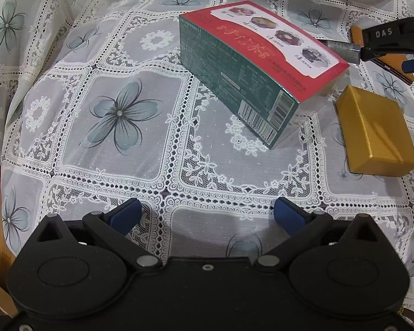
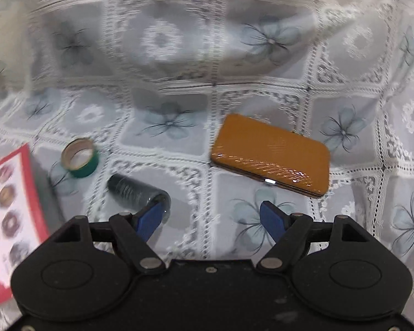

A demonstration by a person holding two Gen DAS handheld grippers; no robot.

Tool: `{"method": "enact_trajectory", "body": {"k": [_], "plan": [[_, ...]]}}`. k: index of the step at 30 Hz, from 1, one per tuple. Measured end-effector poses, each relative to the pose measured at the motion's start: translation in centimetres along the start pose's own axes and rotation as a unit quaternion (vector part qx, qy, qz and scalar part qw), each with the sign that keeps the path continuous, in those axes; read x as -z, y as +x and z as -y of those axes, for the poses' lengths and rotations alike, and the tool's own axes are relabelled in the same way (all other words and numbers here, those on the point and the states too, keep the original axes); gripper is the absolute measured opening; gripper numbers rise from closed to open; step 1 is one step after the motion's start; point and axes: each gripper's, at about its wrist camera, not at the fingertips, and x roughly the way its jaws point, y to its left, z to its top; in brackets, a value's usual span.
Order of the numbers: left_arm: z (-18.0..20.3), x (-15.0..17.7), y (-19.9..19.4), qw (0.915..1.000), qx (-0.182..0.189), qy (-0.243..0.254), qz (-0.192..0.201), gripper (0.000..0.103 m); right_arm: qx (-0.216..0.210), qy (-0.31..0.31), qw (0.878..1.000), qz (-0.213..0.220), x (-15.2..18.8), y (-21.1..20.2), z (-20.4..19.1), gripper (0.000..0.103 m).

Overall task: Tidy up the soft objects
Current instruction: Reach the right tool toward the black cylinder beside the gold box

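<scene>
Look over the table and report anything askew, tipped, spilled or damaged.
Nothing looks spilled or damaged. The dark cylindrical bottle lies on its side near the green tape roll. The red tea box, gold box and orange case sit at mismatched angles on the lace tablecloth.

Ahead of the left tool (image 1: pixel 207 215): bare lace-covered desk (image 1: pixel 118 149), passable toward the left. Farther on, blocked by a red-and-green box (image 1: pixel 251 63) lying aslant; just beside it to the right, a gold block (image 1: pixel 375 132), with a narrow gap between. Ahead of the right tool (image 2: pixel 209 220): open cloth between a dark cylinder (image 2: pixel 138 190) near the left finger and an orange case (image 2: pixel 270 154). Green tape roll (image 2: pixel 80 160) beyond the cylinder.
</scene>
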Motion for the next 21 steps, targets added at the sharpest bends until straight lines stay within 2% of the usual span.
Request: {"method": "enact_trajectory", "body": {"k": [2, 5, 10, 16, 21], "plan": [[0.0, 0.0, 0.0, 1.0000, -0.002, 0.001, 0.000, 0.100, -0.004, 0.023, 1.000, -0.004, -0.2, 0.2, 0.8, 0.078], [0.1, 0.0, 0.1, 1.0000, -0.004, 0.001, 0.000, 0.100, -0.033, 0.061, 0.997, -0.014, -0.4, 0.1, 1.5, 0.078], [0.1, 0.0, 0.1, 1.0000, -0.003, 0.000, 0.000, 0.100, -0.066, 0.112, 0.991, -0.037, -0.4, 0.5, 1.2, 0.077], [0.1, 0.0, 0.1, 1.0000, -0.002, 0.000, 0.002, 0.100, -0.009, 0.163, 0.986, -0.037, -1.0, 1.4, 2.6, 0.078], [0.0, 0.0, -0.2, 1.0000, 0.002, -0.006, 0.007, 0.099, -0.019, 0.178, 0.983, -0.030, -0.9, 0.2, 3.0, 0.078]]}}
